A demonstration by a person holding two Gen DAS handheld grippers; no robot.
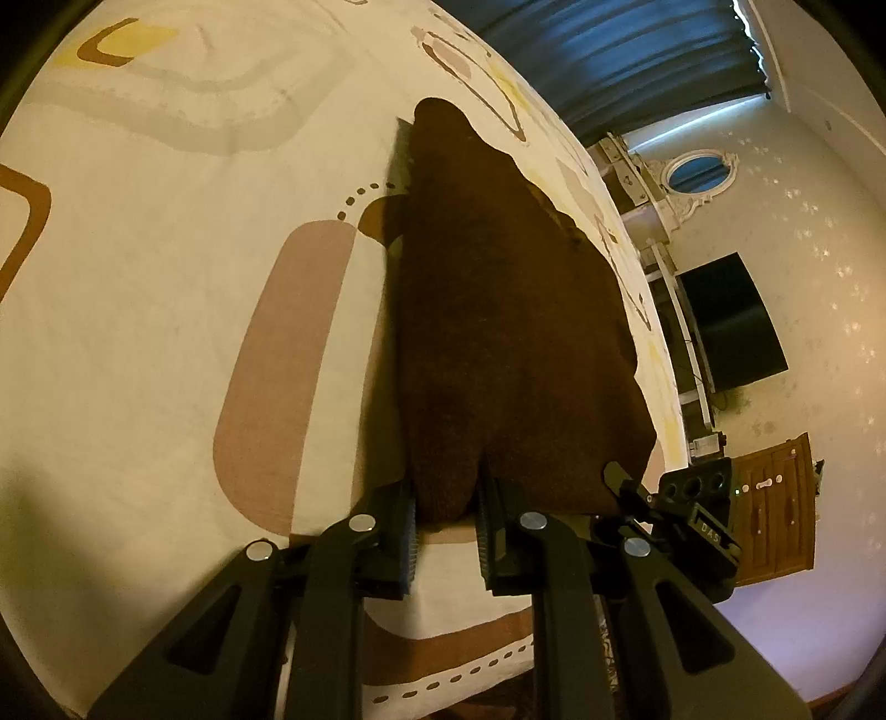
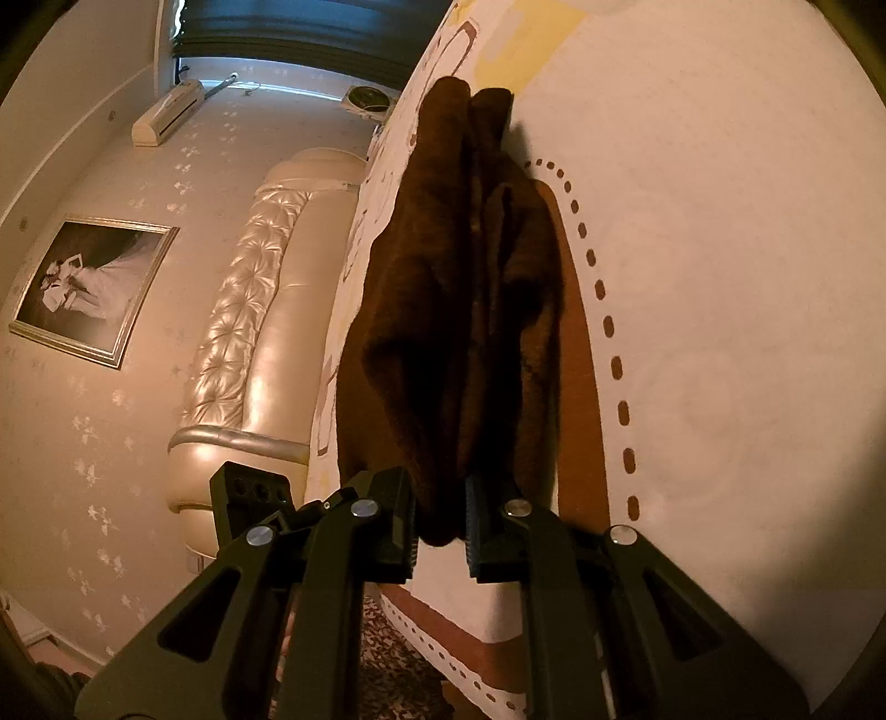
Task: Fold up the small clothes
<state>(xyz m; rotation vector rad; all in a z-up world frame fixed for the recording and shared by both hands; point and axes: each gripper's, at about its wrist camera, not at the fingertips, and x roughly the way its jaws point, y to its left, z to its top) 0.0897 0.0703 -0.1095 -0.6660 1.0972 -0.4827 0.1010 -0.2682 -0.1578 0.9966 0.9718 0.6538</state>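
Note:
A dark brown fuzzy garment [image 1: 498,332] hangs stretched over the patterned bed sheet [image 1: 166,249]. My left gripper [image 1: 446,520] is shut on one near corner of it. In the left wrist view the other gripper's body [image 1: 692,498] shows at the garment's right edge. In the right wrist view the garment [image 2: 459,304] hangs in folds, and my right gripper [image 2: 440,534] is shut on its near edge. The garment's far end rests toward the bed sheet [image 2: 720,277]. The cloth between the jaws hides the pads' inner faces.
A tufted cream headboard [image 2: 249,332], a framed photo [image 2: 91,288] and an air conditioner [image 2: 166,113] are on the wall side. A dark TV [image 1: 731,321], a wooden cabinet [image 1: 775,509] and blue curtains [image 1: 609,50] lie beyond the bed edge. Patterned carpet [image 2: 398,664] lies below.

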